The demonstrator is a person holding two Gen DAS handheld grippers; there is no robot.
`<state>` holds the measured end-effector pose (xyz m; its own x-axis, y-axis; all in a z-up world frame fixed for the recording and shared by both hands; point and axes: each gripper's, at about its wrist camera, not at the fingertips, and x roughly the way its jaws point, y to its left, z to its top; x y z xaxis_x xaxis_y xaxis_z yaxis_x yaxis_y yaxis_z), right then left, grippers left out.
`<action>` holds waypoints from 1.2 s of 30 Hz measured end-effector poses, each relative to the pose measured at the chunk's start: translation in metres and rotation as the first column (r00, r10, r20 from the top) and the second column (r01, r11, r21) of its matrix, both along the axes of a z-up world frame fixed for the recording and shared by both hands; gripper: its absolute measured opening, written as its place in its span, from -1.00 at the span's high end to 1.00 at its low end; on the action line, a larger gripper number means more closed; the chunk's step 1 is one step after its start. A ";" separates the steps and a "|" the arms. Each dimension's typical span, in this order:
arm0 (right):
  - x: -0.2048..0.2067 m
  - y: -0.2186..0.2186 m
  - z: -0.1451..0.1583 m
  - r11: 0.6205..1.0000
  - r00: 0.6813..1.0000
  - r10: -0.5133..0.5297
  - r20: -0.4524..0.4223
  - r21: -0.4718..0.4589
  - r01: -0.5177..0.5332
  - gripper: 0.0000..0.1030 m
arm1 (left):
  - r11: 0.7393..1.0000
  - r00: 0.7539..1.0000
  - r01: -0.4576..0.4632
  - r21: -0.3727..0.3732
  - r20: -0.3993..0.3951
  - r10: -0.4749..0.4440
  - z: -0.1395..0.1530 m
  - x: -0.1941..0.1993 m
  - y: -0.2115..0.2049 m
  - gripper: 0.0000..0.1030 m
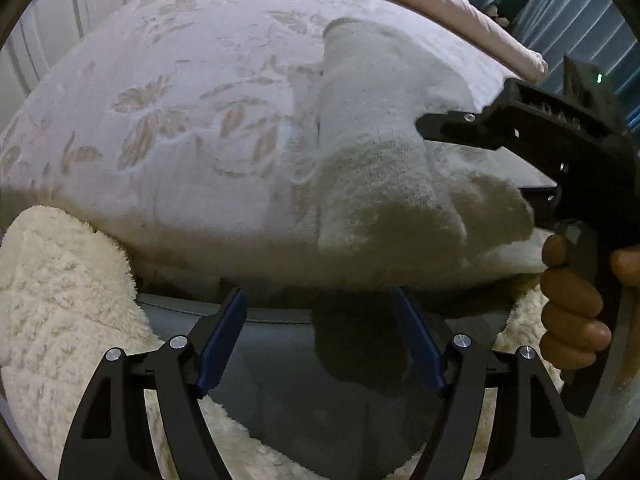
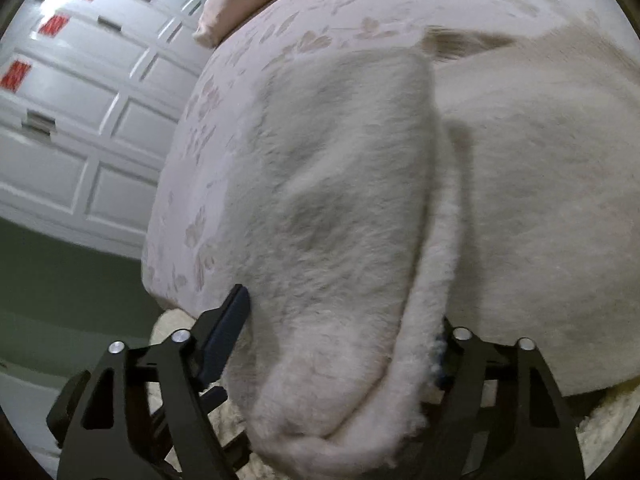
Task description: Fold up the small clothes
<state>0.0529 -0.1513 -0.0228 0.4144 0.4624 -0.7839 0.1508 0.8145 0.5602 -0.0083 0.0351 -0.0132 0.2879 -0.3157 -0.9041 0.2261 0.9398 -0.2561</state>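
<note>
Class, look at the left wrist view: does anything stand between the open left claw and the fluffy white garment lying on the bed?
Nothing visible does. The left claw is open and empty, with only bare bed edge before the white garment. The right claw reaches over it from the right side.

A floral bedspread [image 1: 180,128] fills the middle of the left view, a pink pillow [image 1: 460,12] at one o'clock, a shaggy cream rug [image 1: 60,300] at eight. White panelled cabinets [image 2: 80,120] with red stickers [image 2: 54,24] stand at ten o'clock in the right view.

the fleece garment [image 2: 340,240] covers the right gripper's [image 2: 340,344] right finger; whether that gripper pinches the cloth cannot be told.
</note>
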 end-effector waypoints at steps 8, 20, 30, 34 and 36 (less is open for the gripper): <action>-0.016 -0.042 0.116 0.999 0.947 0.034 0.320 -0.042 -0.022 0.74 | 0.998 0.995 0.057 -0.026 0.088 -0.055 0.024 -0.002 -0.021 -0.41; -0.081 -0.198 -0.008 0.938 0.942 -0.321 0.095 -0.103 0.330 0.73 | 0.981 0.982 0.171 -0.091 0.099 -0.162 0.040 0.011 -0.092 -0.41; -0.096 -0.214 0.052 0.950 0.915 -0.301 0.268 -0.007 0.314 0.73 | 0.985 0.986 0.161 -0.062 0.046 -0.158 0.019 0.024 -0.120 -0.43; -0.091 -0.219 0.001 0.942 0.942 -0.310 0.129 -0.089 0.322 0.73 | 0.982 0.982 0.188 -0.017 0.034 -0.188 0.008 0.024 -0.130 -0.49; -0.093 -0.221 -0.019 0.942 0.940 -0.326 0.105 -0.054 0.332 0.72 | 0.979 0.979 0.203 0.024 0.011 -0.204 -0.002 0.025 -0.136 -0.48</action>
<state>-0.0397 -0.3725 -0.0414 0.6069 0.2332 -0.7598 0.3669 0.7658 0.5281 0.0165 -0.1006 -0.0150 0.2316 -0.3479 -0.9085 0.4163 0.8795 -0.2307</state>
